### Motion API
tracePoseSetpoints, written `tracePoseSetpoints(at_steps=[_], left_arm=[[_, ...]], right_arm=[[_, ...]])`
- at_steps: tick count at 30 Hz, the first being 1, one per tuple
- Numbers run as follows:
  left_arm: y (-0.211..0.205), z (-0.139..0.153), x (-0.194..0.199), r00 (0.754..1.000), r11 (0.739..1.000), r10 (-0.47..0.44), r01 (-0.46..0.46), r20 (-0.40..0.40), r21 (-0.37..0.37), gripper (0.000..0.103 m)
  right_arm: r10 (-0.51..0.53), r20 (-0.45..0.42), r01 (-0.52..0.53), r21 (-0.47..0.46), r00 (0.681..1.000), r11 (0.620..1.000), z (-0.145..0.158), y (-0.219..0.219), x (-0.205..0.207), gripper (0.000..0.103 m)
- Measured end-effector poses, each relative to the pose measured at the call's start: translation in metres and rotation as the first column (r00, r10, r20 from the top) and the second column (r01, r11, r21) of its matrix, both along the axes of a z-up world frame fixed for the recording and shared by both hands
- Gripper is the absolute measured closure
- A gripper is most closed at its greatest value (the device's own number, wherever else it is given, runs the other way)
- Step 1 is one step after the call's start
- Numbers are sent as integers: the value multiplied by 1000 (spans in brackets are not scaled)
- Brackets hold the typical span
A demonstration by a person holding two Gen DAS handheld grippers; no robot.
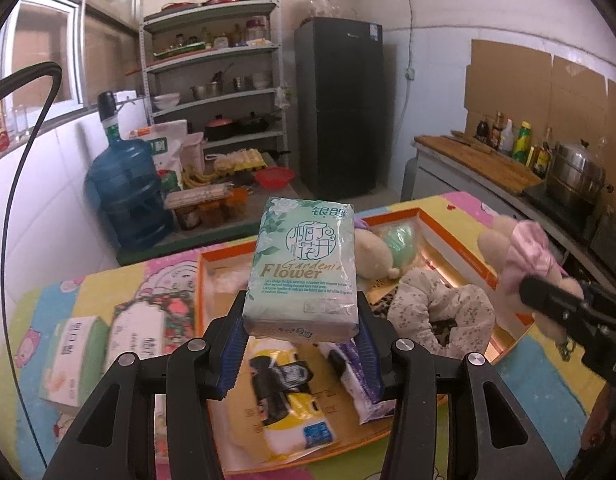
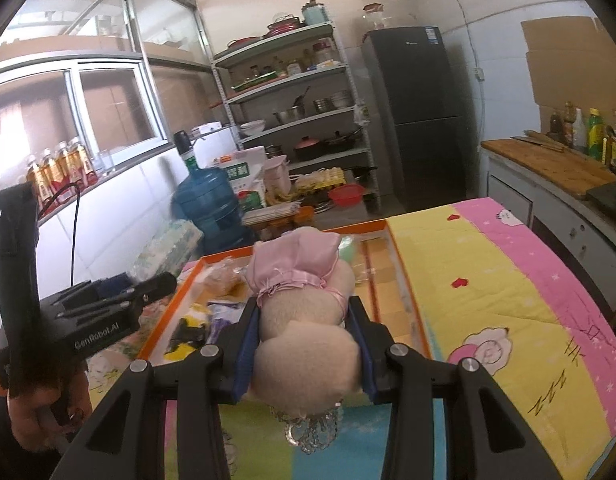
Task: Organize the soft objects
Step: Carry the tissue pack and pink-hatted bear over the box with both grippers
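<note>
Table: my work surface, covered by a cartoon-print cloth (image 1: pixel 547 384) in yellow, pink, blue and green.
Middle: an orange-rimmed tray (image 1: pixel 423 216) lies on the cloth, and just nearer me a flat orange lid (image 1: pixel 347 436).
Left: two tissue packs (image 1: pixel 74 364) lie side by side on the cloth, touching.
Right side of cloth: bare, as I see it from my right camera (image 2: pixel 487 280).

"Gardenia Flower" on the green tissue pack (image 1: pixel 302 266); "GenRobot.AI" on the left gripper (image 2: pixel 108 300).
</note>
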State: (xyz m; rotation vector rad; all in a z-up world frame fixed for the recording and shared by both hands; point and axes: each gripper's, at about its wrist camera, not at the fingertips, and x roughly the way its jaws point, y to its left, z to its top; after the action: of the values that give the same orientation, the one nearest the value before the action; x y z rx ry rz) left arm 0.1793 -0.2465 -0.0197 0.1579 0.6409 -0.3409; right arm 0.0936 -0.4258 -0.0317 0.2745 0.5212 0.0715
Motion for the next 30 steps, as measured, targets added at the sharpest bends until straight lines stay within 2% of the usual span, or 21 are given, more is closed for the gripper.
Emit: tracePoseSetpoints(at_steps=[12, 24, 30], left_arm=[[-28, -23, 17, 999, 999, -7, 8, -44, 35, 53], [-40, -40, 32, 997, 998, -15, 19, -76, 55, 53], [-41, -50, 37, 996, 998, -17, 22, -91, 57, 53]], right_arm=[[-29, -34, 28, -24, 999, 999, -8, -24, 26, 61], [-11, -65, 7, -54, 998, 999, -12, -21, 62, 61], [3, -109, -10, -62, 994, 998, -27, -16, 79, 61]])
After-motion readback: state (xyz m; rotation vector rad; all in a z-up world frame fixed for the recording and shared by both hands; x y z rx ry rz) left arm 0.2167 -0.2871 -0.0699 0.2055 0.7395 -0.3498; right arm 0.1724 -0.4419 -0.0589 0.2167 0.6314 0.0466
